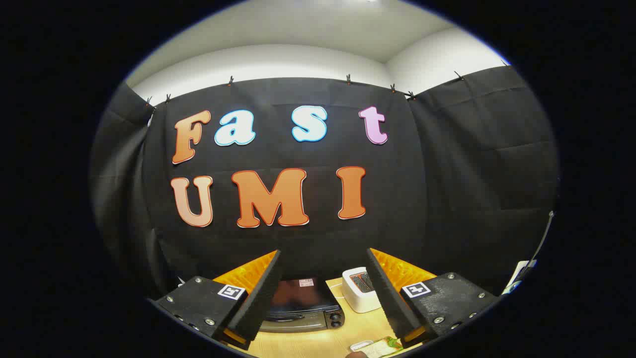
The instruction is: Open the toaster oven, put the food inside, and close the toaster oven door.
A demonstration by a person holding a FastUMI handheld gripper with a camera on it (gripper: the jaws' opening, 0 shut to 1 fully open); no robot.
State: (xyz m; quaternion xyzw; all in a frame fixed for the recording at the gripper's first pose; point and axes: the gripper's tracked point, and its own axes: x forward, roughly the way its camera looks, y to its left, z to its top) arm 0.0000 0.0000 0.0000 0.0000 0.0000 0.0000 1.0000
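- The gripper (323,293) is raised and looks out over a light wooden table (318,343), with the booth's black cloth wall behind it.
- Its two fingers are spread wide apart and hold nothing.
- The toaster oven (303,308), dark with a silver front, sits on the table just ahead of the fingers, between them and closer to the left one. Two round knobs (338,319) sit at the right end of its front. Its door looks closed.
- A white slot toaster (360,289) stands just beside the oven at its 2 o'clock, touching the right finger's outline.
- The food (380,346), a flat pale packet with a bit of green, lies on the table at the oven's 5 o'clock, near the right finger's base.
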